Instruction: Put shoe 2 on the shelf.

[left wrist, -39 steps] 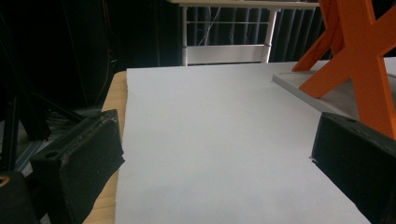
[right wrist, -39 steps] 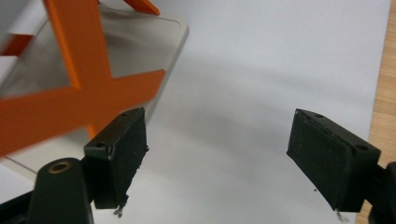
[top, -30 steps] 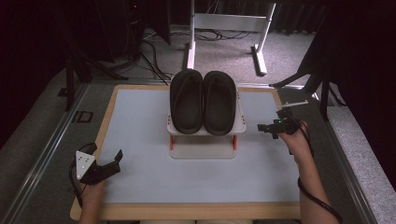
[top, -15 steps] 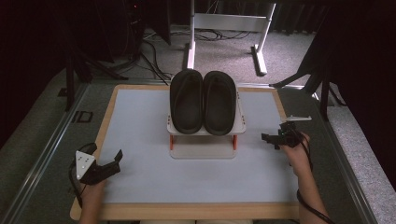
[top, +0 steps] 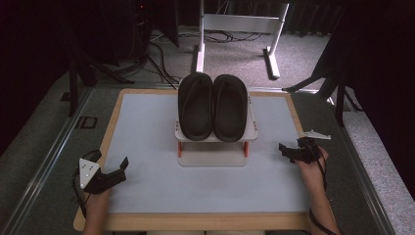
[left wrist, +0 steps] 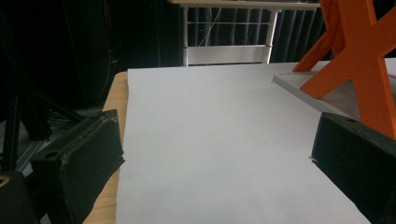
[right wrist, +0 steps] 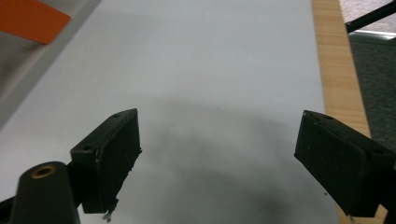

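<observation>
Slippers (top: pixel 214 105), a black pair, lay side by side on top of the small rack (top: pixel 214 147) at the table's (top: pixel 147 196) far middle, seemingly already placed. Both hand-held grippers, left (top: pixel 117 169) and right (top: pixel 286 149), stood wide open and empty, well apart from the rack.

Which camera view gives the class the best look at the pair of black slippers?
The high view: both black slippers lie side by side on the small rack, whole and unobstructed. The left gripper view catches just the rack's orange legs; the right gripper view, an orange corner.
</observation>
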`<state>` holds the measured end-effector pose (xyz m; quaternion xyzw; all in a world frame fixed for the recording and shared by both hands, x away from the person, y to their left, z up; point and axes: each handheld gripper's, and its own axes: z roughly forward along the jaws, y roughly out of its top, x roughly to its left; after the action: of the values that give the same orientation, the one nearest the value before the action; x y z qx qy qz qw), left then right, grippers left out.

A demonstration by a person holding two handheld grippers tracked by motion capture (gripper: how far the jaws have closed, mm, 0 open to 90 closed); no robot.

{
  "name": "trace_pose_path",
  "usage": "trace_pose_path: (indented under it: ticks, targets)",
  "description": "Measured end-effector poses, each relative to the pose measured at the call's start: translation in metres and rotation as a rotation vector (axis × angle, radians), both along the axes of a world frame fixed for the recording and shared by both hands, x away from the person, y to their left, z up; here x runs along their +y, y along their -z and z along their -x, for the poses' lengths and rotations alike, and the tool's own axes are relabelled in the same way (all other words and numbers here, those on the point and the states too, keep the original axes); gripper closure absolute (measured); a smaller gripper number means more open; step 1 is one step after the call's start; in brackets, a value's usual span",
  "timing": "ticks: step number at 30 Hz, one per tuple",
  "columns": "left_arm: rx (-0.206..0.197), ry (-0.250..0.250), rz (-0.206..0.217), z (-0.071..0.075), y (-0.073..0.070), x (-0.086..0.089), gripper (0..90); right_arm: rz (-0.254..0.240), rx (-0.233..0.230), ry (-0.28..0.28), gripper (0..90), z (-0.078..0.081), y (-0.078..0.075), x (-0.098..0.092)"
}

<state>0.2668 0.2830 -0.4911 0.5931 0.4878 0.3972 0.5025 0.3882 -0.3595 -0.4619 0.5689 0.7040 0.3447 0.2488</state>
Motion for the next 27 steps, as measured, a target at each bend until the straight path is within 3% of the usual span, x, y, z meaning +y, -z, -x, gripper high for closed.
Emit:
trace_pose_path:
  ticks: [4,16,24,27]
  targets:
    - [-0.001,-0.001,0.002,0.000,0.000,0.000,1.6,0.029,0.004,0.017,13.6,0.004,0.008,-0.002]
    - [-0.002,-0.004,0.001,0.000,0.000,0.000,1.6,0.046,-0.122,0.068,13.7,0.031,0.016,-0.005]
    - [-0.006,-0.003,0.005,0.001,0.000,0.000,1.6,0.076,-0.128,0.067,13.8,0.032,0.017,-0.002]
    - [-0.006,-0.003,0.003,0.001,0.000,0.000,1.6,0.057,-0.147,0.076,13.8,0.034,0.016,-0.005]
